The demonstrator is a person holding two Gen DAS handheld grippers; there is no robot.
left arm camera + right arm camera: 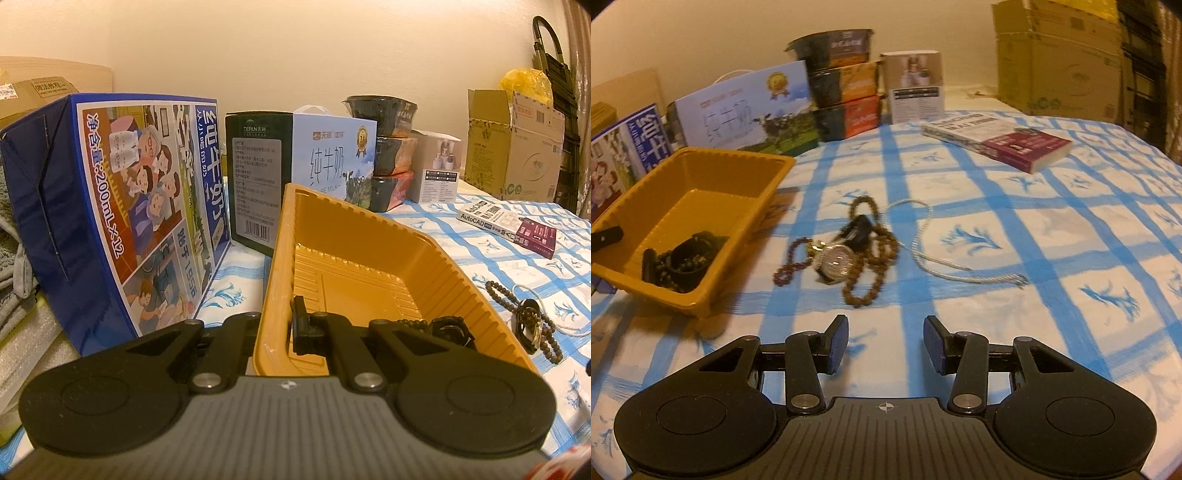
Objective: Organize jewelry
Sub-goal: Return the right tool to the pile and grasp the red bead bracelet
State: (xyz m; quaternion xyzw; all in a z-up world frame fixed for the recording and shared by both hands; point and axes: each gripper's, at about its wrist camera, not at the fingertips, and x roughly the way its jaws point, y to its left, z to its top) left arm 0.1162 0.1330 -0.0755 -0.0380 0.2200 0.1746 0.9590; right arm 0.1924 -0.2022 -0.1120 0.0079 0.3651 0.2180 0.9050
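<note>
Right gripper [885, 343] hangs released short of the watch [837, 263] and beads [870, 254]; I'd reach there next. Left gripper [275, 325] pinches the tray [424, 236] wall, steadying it.

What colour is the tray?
Mustard yellow tray, clearest in the right wrist view.

The left wrist view sits low, close against the near rim of the yellow tray [369, 236], facing along its length toward the milk cartons [110, 206] at 11 o'clock. The right wrist view is higher and farther back above the checked cloth [1015, 229], angled downward, with the tray [746, 206] at 10 o'clock and the jewelry pile [846, 251] at 12 o'clock. Both views share the tray, the pile [532, 321], the book [509, 225] [997, 142], and the stacked containers [391, 147] [846, 85].
</note>
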